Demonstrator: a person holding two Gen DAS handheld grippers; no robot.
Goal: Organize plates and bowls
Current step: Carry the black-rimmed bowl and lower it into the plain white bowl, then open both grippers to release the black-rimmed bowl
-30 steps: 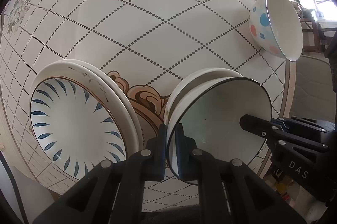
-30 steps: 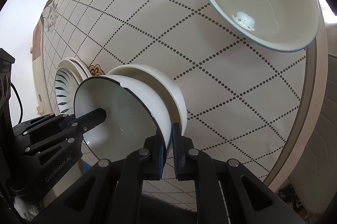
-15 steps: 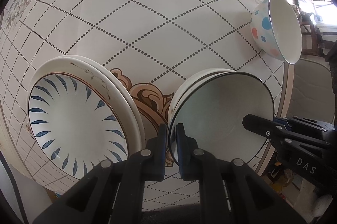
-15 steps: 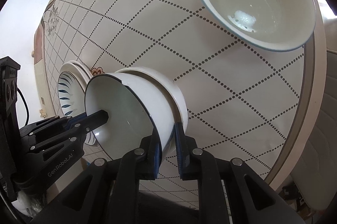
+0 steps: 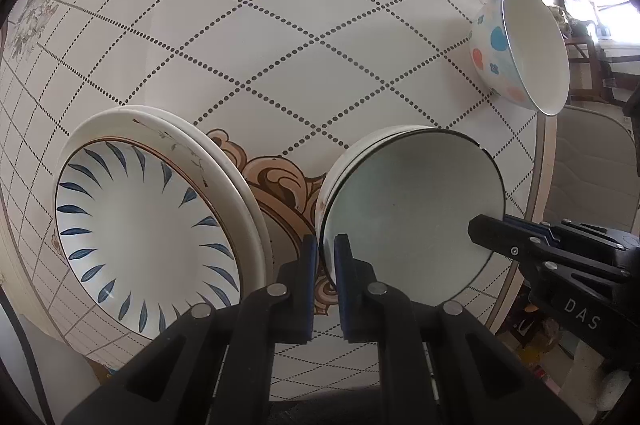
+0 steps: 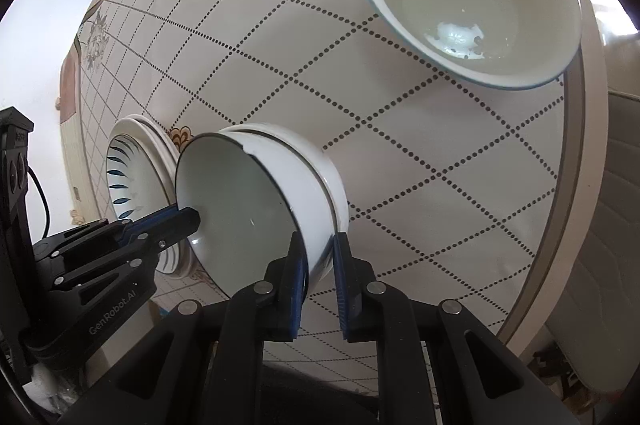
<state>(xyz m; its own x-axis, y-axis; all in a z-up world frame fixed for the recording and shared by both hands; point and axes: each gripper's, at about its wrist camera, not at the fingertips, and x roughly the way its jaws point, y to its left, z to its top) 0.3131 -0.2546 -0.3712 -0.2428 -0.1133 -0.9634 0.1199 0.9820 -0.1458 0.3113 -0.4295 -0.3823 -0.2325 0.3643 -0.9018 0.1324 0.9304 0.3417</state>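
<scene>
- White plates [image 5: 152, 225] with blue leaf strokes sit stacked at my far left on the desk [image 5: 280, 25], which wears a cloth of dotted diamonds.
- Just right of the stack, my left gripper [image 5: 326, 245] is pinched nearly closed on the near rim of the dark-rimmed bowl [image 5: 412, 217].
- I see that bowl nested in a second white bowl [image 6: 338, 193]; both sit near the desk's front edge.
- My right gripper [image 6: 320, 257] clamps the same bowl's opposite rim, one finger inside and one outside the wall; its jaws are almost together, with only the wall between.
- A small chip shows on the bowl's dark rim.
- Farthest right, well apart from the pair, the spotted bowl [image 5: 516, 49] stands alone close to the desk edge; the right wrist view shows its inside white and its rim blue.
</scene>
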